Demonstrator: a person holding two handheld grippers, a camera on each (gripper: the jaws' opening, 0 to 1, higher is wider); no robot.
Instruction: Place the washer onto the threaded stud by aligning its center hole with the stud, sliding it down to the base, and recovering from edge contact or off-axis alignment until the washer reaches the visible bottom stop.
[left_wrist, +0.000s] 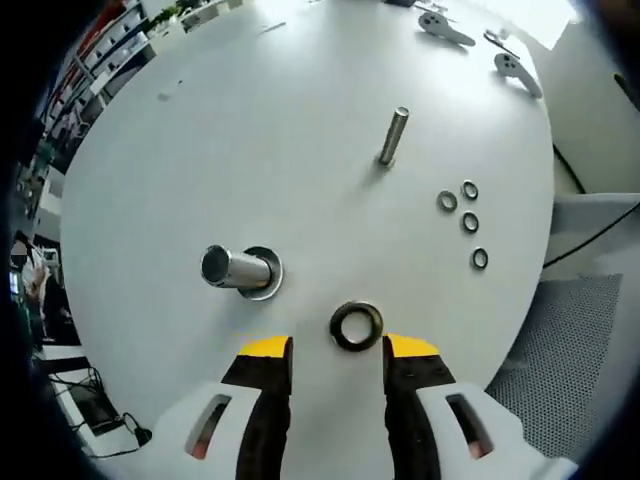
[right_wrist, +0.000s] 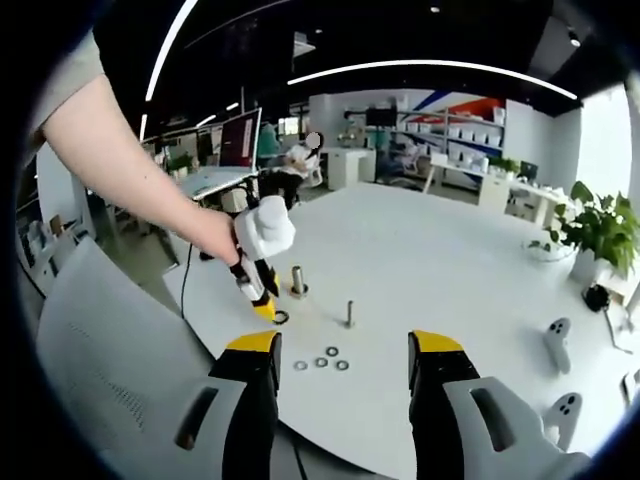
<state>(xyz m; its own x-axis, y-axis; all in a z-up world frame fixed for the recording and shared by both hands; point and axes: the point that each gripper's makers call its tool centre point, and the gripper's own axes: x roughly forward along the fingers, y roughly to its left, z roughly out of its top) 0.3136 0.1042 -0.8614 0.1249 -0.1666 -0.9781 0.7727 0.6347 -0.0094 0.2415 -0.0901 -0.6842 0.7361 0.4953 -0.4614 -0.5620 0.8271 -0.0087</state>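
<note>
A dark ring washer lies flat on the white round table, just past my left gripper, whose yellow-tipped jaws stand open on either side of it without touching. A thick metal stud on a wide base stands to the left. Farther off stands a thin threaded stud. In the right gripper view, my right gripper hangs open and holds nothing. Beyond it a hand holds the left gripper pointed down at the washer, near the thick stud and the thin stud.
Several small washers lie to the right, also seen as small washers in front of my right jaws. White controllers rest at the far table edge. A mesh chair stands beside the table. The person's arm reaches across.
</note>
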